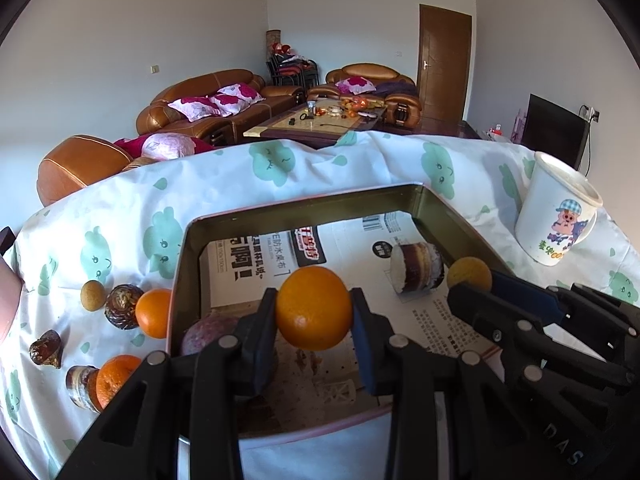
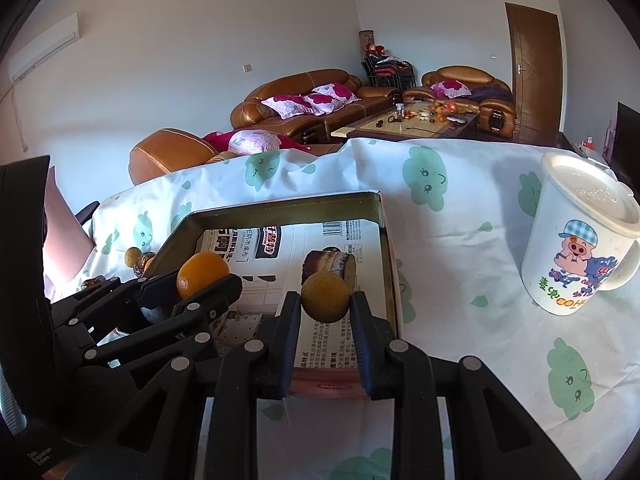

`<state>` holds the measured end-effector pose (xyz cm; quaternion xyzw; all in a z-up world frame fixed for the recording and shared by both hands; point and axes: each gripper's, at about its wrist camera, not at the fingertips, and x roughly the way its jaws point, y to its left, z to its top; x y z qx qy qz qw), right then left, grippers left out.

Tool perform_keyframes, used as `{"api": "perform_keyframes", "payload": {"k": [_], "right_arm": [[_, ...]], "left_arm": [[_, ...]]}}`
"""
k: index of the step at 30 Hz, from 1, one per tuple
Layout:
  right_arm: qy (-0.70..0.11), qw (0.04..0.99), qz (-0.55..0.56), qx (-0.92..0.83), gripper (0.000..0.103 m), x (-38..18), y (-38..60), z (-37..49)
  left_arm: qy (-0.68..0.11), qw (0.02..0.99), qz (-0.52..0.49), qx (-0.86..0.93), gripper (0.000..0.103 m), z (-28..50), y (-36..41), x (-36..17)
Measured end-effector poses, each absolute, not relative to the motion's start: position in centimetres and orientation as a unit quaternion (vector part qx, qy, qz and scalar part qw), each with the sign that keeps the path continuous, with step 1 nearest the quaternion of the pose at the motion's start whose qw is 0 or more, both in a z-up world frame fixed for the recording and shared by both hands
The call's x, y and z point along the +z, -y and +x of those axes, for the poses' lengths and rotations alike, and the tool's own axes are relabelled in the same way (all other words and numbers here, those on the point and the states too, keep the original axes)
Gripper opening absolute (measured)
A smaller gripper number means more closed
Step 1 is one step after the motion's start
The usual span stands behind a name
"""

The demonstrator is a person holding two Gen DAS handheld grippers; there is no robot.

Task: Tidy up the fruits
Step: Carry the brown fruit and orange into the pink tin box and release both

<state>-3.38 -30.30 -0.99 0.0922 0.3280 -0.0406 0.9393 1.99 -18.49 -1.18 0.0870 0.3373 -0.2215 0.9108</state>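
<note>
My left gripper (image 1: pixel 314 312) is shut on an orange (image 1: pixel 314 307), held above the inside of a rectangular metal tin (image 1: pixel 280 216) lined with printed paper. My right gripper (image 2: pixel 326 300) is shut on a small yellow-brown round fruit (image 2: pixel 325 296) over the tin's (image 2: pixel 280 210) right part; the same fruit (image 1: pixel 469 274) and right gripper (image 1: pixel 480 292) show at the right of the left wrist view. The left gripper (image 2: pixel 200 280) with its orange (image 2: pixel 202 274) appears at the left of the right wrist view. A purple fruit (image 1: pixel 210 330) lies in the tin's near left corner.
Left of the tin on the patterned cloth (image 1: pixel 120 208) lie two oranges (image 1: pixel 154 312), a small brown-yellow fruit (image 1: pixel 93 295) and several dark brown nut-like fruits (image 1: pixel 123 306). A white cartoon mug (image 2: pixel 580 240) stands right of the tin. Sofas and a coffee table stand behind.
</note>
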Motion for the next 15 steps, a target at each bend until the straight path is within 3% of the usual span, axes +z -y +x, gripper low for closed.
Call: {"api": "perform_keyframes", "payload": {"k": [6,9,11,14,15], "right_arm": [[-0.330,0.939,0.087,-0.043,0.028,-1.0,30.1,-3.3],[-0.330,0.939,0.087,-0.047,0.028,-0.9,30.1,-3.4],[-0.326,0.940,0.092,-0.050,0.028,-0.7,30.4,-3.5],[-0.314,0.943,0.099,-0.055,0.031,-0.3,30.7,-3.7],[-0.312,0.943,0.099,-0.059,0.037,-0.2,30.8,-3.8]], "left_arm": [[-0.329,0.916,0.089,-0.212,0.039,1.8,18.3,-1.0],[-0.314,0.924,0.086,-0.198,0.052,1.4,17.9,-0.6],[-0.305,0.931,0.079,-0.186,0.069,1.2,17.5,-0.3],[-0.281,0.942,0.075,-0.169,0.076,0.7,16.8,0.2],[-0.272,0.946,0.078,-0.161,0.076,0.5,16.7,0.4]]}}
